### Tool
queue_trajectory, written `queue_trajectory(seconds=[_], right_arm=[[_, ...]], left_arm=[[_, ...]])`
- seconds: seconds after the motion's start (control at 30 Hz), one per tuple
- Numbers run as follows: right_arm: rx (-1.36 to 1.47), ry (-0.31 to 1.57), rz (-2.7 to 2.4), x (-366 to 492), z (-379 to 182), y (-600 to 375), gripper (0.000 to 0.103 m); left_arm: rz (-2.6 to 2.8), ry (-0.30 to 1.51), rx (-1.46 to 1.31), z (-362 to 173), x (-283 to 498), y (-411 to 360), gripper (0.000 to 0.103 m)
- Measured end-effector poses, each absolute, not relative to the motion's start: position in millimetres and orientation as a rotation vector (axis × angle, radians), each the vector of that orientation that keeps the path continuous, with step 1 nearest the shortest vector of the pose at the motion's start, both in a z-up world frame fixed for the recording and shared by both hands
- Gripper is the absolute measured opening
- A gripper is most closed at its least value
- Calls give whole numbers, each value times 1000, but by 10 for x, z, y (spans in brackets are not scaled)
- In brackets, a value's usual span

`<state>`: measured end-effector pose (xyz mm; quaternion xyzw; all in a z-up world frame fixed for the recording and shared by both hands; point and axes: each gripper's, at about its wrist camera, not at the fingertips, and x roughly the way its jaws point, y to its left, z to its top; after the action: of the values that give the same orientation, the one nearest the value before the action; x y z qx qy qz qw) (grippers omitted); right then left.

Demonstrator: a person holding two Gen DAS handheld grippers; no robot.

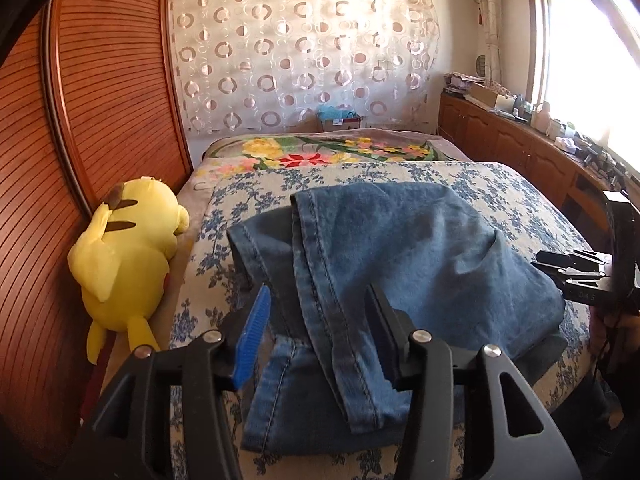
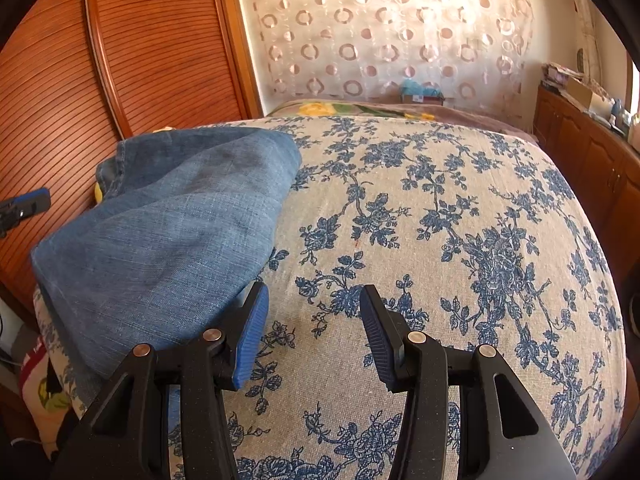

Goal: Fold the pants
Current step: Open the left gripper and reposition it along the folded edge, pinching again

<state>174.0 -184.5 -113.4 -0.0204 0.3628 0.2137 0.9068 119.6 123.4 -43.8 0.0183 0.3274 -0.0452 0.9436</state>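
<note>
Right now I am holding my left gripper (image 1: 316,320) over the near end of the jeans (image 1: 400,264), its jaws standing apart and released, with a seamed strip of denim running up between the fingers while neither pad is pressing on it. The jeans are lying folded in a thick blue bundle on the floral bedspread (image 1: 500,184), the stitched leg edges bunching toward me and the smooth folded side stretching off to my right. My right gripper (image 2: 314,336) is hovering beside that smooth side, jaws parted and gripping nothing, with only the blue-and-cream bedspread (image 2: 440,220) showing between its fingers; its left finger is sitting just at the edge of the denim (image 2: 168,232), and I cannot tell whether it is touching the cloth. In the left wrist view that same gripper (image 1: 560,268) is showing at the far right edge, near the bundle's corner. A yellow plush toy (image 1: 128,248) is lying on its side to the left of the jeans, against the slatted wooden wardrobe door (image 1: 112,80). Beyond the bedspread a bright flowered blanket (image 1: 320,152) is covering the far end of the bed, and a sheer curtain with ring patterns (image 1: 304,48) is hanging behind it.
</note>
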Motion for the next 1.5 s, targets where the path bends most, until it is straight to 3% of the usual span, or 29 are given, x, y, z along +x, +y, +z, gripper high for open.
queue_trajectory(seconds=[0.17,1.23,1.37,1.5], right_arm=[[-43,749,441,1736,-1132,-1843,48],[-55,698,474,1551,-984,-1608,48],[-44,688,482,1502,-927,-1611,48],[-44,678,487,1443,-879,-1599,48]], left_arm=[[-115,661,57,-406,1347,1171,64],[-114,804,96,-697,2426,1153,64],[-105,795,86,-679,2453,1211,55],[-115,795,88,-678,2494,1227,35]])
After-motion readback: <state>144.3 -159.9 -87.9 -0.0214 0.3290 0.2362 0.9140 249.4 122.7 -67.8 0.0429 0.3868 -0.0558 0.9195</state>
